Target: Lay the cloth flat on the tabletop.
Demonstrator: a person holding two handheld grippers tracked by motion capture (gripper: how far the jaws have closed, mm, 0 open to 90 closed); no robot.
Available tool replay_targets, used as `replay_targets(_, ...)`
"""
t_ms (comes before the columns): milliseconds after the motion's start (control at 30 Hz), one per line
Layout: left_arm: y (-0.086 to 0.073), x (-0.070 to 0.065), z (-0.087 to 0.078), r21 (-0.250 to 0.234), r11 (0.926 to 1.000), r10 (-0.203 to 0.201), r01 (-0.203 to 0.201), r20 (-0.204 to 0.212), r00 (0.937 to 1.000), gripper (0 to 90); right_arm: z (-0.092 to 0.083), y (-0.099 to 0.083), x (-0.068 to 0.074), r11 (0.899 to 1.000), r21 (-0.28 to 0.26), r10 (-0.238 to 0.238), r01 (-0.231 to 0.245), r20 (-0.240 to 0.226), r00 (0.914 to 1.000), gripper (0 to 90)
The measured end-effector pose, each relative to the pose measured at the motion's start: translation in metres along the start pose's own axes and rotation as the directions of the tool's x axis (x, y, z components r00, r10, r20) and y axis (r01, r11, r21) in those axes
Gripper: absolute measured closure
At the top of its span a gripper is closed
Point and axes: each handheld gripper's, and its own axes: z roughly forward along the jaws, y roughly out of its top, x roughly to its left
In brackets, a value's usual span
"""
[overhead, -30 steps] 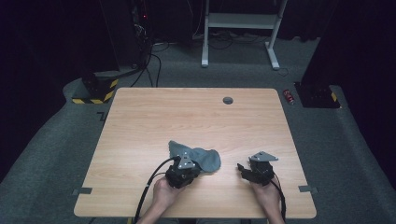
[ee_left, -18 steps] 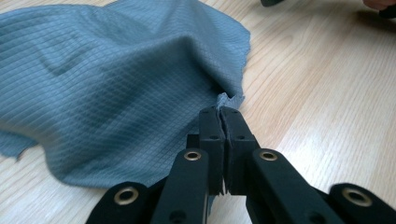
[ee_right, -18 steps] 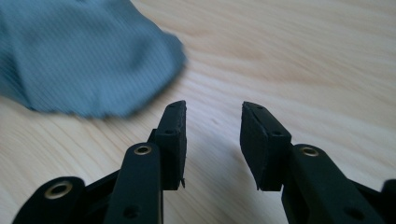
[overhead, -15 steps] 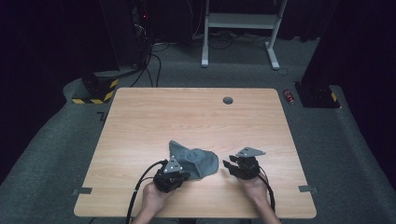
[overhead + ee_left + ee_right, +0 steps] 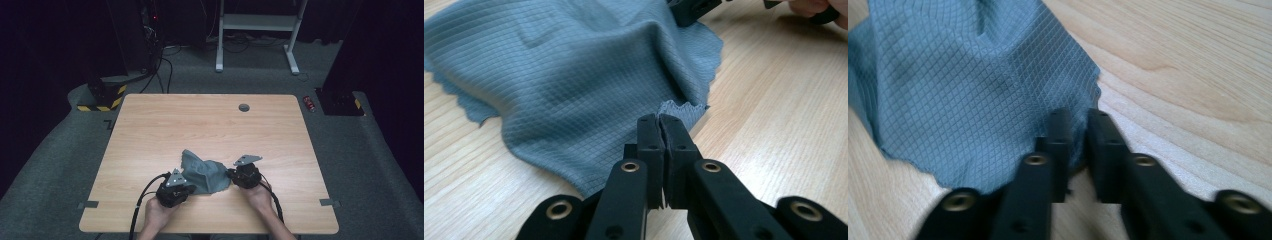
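while the left gripper (image 5: 659, 122) pinches the grey cloth (image 5: 204, 173), the right gripper (image 5: 1079, 122) has just closed on its edge.

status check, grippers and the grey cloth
Left gripper shut on grey cloth. Right gripper jaws just closed on the cloth's other edge. Cloth bunched between them on table. Nothing in the way.

both grippers (image 5: 202, 180) clamped, low
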Motion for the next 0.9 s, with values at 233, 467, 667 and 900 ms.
replay_targets(233, 0.003, 0.011, -0.01, -0.013, 0.9999, -0.005, 0.004, -0.039, 0.9992, 88.2, -0.016, -0.001, -0.007, 0.999, -0.044, 0.01, -0.008, 0.048, 0.9988, 89.8)
replay_targets(467, -0.003, 0.016, -0.018, -0.018, 0.9997, -0.017, 0.016, -0.045, 0.9988, 88.1, -0.036, -0.015, -0.018, 0.999, -0.036, 0.027, -0.023, 0.105, 0.9941, 89.7)
replay_targets(667, -0.015, 0.014, -0.019, 0.022, 0.9996, -0.016, 0.016, -0.004, 0.9999, 84.4, -0.039, -0.025, -0.016, 0.999, -0.023, 0.033, -0.031, 0.088, 0.9956, 88.1)
replay_targets(900, -0.015, 0.022, -0.028, -0.052, 0.9929, -0.109, 0.108, -0.021, 0.9938, 65.8, -0.043, -0.03, -0.018, 0.997, -0.034, 0.065, -0.062, 0.077, 0.9949, 70.4)
